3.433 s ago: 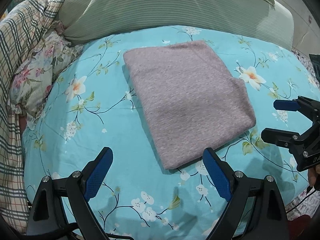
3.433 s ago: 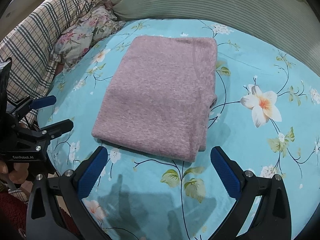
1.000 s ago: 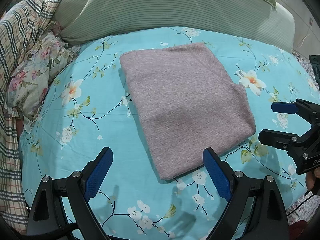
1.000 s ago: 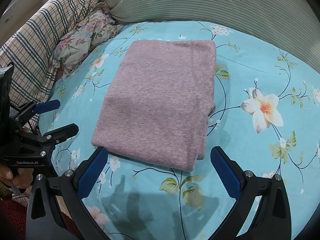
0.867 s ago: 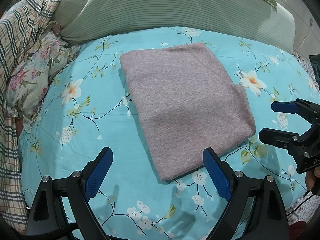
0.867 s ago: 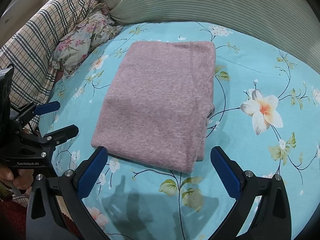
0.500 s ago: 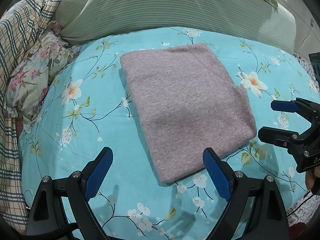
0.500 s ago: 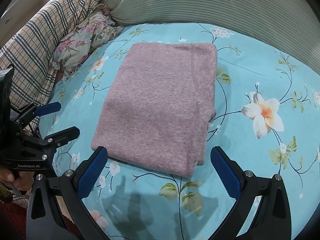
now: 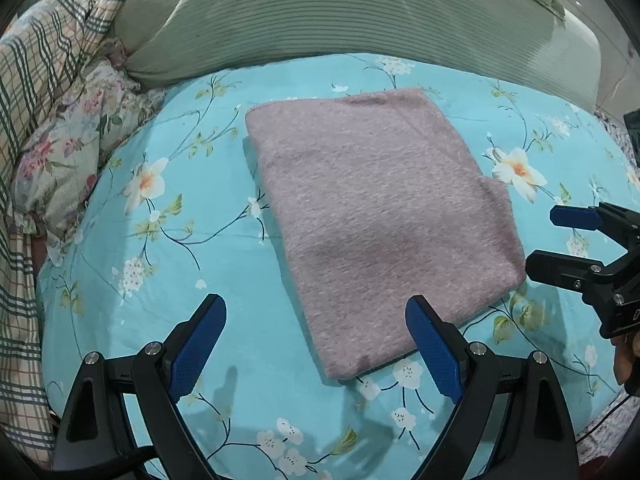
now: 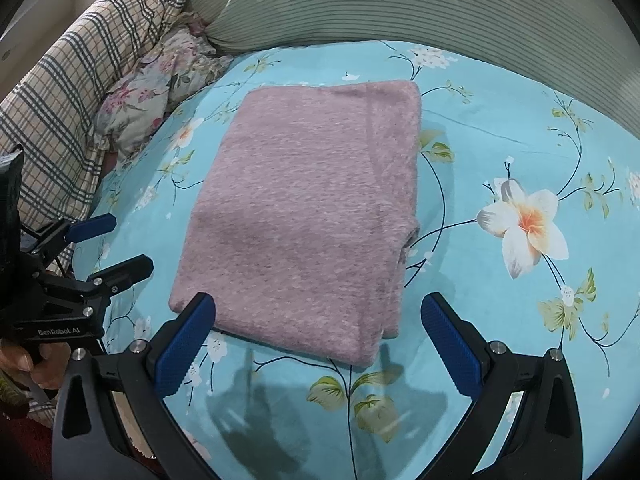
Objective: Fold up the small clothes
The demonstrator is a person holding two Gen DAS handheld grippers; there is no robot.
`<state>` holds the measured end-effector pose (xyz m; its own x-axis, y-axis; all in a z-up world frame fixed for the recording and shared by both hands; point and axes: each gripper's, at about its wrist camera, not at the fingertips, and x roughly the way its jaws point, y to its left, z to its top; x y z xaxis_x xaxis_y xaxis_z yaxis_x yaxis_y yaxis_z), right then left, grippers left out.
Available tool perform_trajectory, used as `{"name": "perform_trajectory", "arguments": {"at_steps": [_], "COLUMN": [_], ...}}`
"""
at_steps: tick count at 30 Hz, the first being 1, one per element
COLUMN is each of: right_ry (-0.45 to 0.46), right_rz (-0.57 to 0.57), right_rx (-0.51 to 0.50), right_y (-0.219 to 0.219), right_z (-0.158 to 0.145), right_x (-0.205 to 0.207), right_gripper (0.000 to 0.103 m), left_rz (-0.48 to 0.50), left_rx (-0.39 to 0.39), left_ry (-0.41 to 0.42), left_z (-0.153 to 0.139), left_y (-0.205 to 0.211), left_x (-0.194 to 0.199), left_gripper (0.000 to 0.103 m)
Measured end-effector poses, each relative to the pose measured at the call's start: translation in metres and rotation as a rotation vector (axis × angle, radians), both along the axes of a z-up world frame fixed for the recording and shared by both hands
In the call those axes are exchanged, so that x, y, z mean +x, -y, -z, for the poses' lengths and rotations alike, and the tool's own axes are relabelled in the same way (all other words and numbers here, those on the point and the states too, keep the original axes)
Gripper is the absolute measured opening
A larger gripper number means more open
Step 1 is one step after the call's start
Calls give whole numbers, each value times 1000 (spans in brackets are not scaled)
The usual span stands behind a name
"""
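A folded mauve knit garment (image 9: 372, 216) lies flat as a neat rectangle near the middle of the bed, on a turquoise sheet printed with white blossoms and dark twigs (image 9: 168, 248). Its long axis runs from the near edge of the bed, where you stand, toward the far edge. In your left wrist view it is skewed, with the near end swung toward your right side. One long side shows stacked layers (image 10: 404, 248) and a small step in its outline; the opposite long side looks smooth.

Your left tool (image 9: 316, 344) hangs above the near edge of the bed, its blue-padded fingers (image 9: 198, 344) spread wide and gripping nothing. The garment's near corner sits between them, with the right finger over the cloth's near edge; whether it touches cannot be told. Your right tool (image 10: 316, 344) is likewise spread wide and empty, straddling the garment's near short edge.

Along the far edge of the bed lies a long green ribbed bolster (image 9: 340, 16). Toward the far left corner a cream and dark plaid blanket (image 9: 44, 72) is bunched beside a pale floral-print pillow (image 9: 68, 148), well apart from the garment. A large white and orange blossom print (image 10: 524, 224) marks the sheet near the garment's layered side.
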<state>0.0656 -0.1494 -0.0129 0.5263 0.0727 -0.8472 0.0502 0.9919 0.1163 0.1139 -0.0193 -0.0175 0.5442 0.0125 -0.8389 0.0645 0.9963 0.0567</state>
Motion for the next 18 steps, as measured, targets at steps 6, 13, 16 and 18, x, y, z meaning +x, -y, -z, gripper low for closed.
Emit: {"name": "perform_trajectory", "arguments": {"at_steps": [6, 13, 16, 18], "right_ry": [-1, -6, -5, -6], "right_rz": [11, 22, 16, 14], "right_rx": [3, 8, 7, 5], "right_y": [5, 7, 6, 5], "right_z": [2, 5, 5, 5], "right_x": [4, 10, 11, 11], "right_gripper": [102, 102, 102, 102], "left_rz": [-25, -33, -31, -29], "left_rx": [-29, -23, -24, -23], "left_ry": [-19, -25, -28, -27], "left_z": [4, 6, 6, 6], "left_y": [-7, -7, -7, -6], "left_x": [5, 7, 7, 7], "left_gripper": [92, 92, 92, 92]}}
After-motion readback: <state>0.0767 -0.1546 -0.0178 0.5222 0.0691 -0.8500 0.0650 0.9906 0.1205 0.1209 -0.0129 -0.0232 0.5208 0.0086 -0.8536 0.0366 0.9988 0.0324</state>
